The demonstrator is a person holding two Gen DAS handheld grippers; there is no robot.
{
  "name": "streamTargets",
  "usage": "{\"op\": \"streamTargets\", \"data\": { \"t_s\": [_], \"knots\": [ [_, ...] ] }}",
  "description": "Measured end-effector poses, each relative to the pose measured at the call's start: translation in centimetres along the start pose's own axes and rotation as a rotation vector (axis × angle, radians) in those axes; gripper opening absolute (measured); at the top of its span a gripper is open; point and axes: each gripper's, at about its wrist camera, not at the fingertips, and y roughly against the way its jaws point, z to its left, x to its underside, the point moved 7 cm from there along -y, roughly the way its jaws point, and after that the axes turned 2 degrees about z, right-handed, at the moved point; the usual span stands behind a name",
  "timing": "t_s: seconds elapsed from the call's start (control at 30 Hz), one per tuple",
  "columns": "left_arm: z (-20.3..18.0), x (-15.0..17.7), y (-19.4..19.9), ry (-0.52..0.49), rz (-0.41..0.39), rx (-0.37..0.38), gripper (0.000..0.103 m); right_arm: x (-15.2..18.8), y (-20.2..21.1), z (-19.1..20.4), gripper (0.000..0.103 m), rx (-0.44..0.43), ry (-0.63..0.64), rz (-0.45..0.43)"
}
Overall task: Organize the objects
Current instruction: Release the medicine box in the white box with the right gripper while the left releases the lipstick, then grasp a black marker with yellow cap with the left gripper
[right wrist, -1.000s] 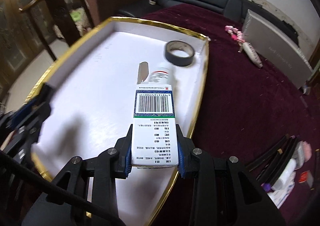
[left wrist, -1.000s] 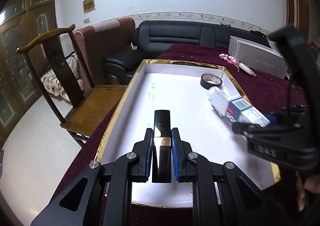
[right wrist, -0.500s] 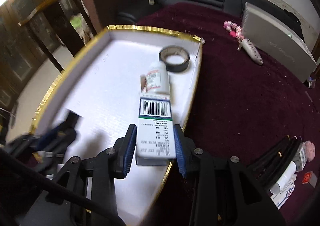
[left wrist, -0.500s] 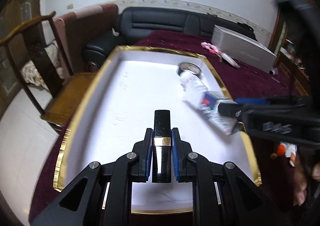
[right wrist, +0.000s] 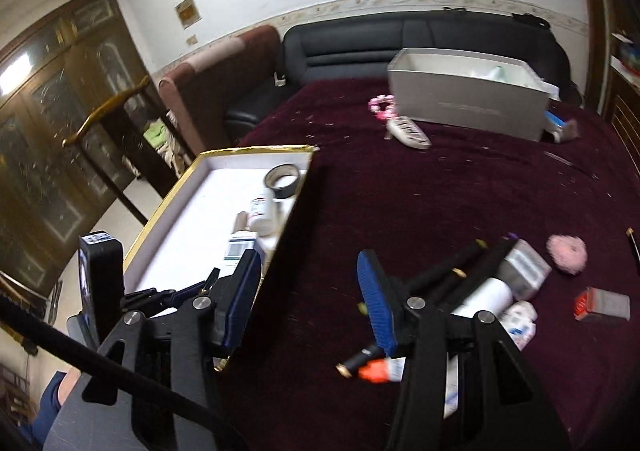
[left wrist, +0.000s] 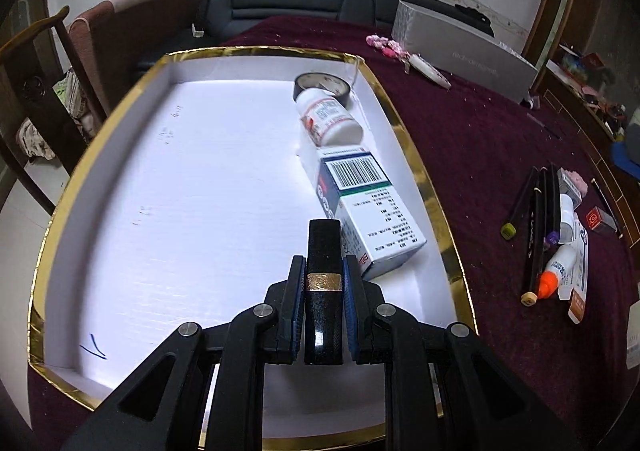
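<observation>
My left gripper (left wrist: 323,271) is shut on a black lipstick tube with a gold band (left wrist: 323,283), held over the white gold-rimmed tray (left wrist: 120,99). In the tray lie a white medicine box with a barcode (left wrist: 364,207), a white pill bottle (left wrist: 330,117) and a roll of dark tape (left wrist: 322,85). My right gripper (right wrist: 308,279) is open and empty above the maroon cloth, right of the tray (right wrist: 224,155). A heap of black pens and small items (right wrist: 480,291) lies under and behind its right finger.
A grey box (right wrist: 468,91) stands at the back of the maroon table (right wrist: 440,191). A pink puff (right wrist: 566,253) and a small red-grey box (right wrist: 602,303) lie at the right. Pens and tubes (left wrist: 552,227) lie right of the tray. A wooden chair and sofa stand beyond.
My right gripper has let go of the medicine box in the tray, opened, and swung right over the cloth. My left gripper still holds the lipstick and has shifted toward the tray's right side.
</observation>
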Motion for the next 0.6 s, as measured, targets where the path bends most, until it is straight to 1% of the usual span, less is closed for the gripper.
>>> {"op": "streamTargets", "data": {
  "t_s": [0.07,0.13,0.23,0.27,0.3,0.33,0.37,0.43,0.47,0.53,0.6],
  "knots": [
    [-0.6,0.1,-0.4,-0.008,0.020,0.009,0.014,0.2,0.8,-1.3,0.049,0.004,-0.023,-0.014],
    [-1.0,0.1,-0.5,-0.021,0.019,-0.012,0.014,0.5,1.3,-2.5,0.049,0.004,-0.045,-0.023],
    [-0.6,0.1,-0.4,0.015,0.031,0.009,0.015,0.8,2.1,-4.4,0.049,0.009,-0.077,-0.035],
    [-0.5,0.2,-0.2,0.029,0.042,0.027,0.018,0.9,2.4,-5.1,0.049,0.011,-0.086,-0.037],
    [-0.4,0.3,0.1,0.032,0.048,0.035,0.025,1.0,2.7,-5.7,0.050,0.018,-0.094,-0.042],
    [-0.4,0.4,0.4,0.033,0.047,0.042,0.030,1.3,3.1,-6.6,0.051,0.028,-0.100,-0.046],
    [-0.2,0.4,1.3,0.034,0.029,0.043,0.037,1.4,3.1,-7.2,0.052,0.037,-0.105,-0.047],
    [-0.3,0.4,2.5,0.030,0.001,0.037,0.038,2.0,3.4,-8.8,0.052,0.048,-0.131,-0.052],
    [-0.7,0.4,3.7,0.019,-0.022,0.048,0.038,2.3,3.5,-9.4,0.052,0.051,-0.145,-0.054],
    [-1.6,0.3,5.1,0.000,-0.050,0.078,0.038,3.1,3.6,-11.1,0.052,0.055,-0.177,-0.054],
    [-3.6,0.1,6.3,-0.056,-0.066,0.129,0.039,3.7,3.6,-12.8,0.052,0.069,-0.212,-0.061]
  ]
}}
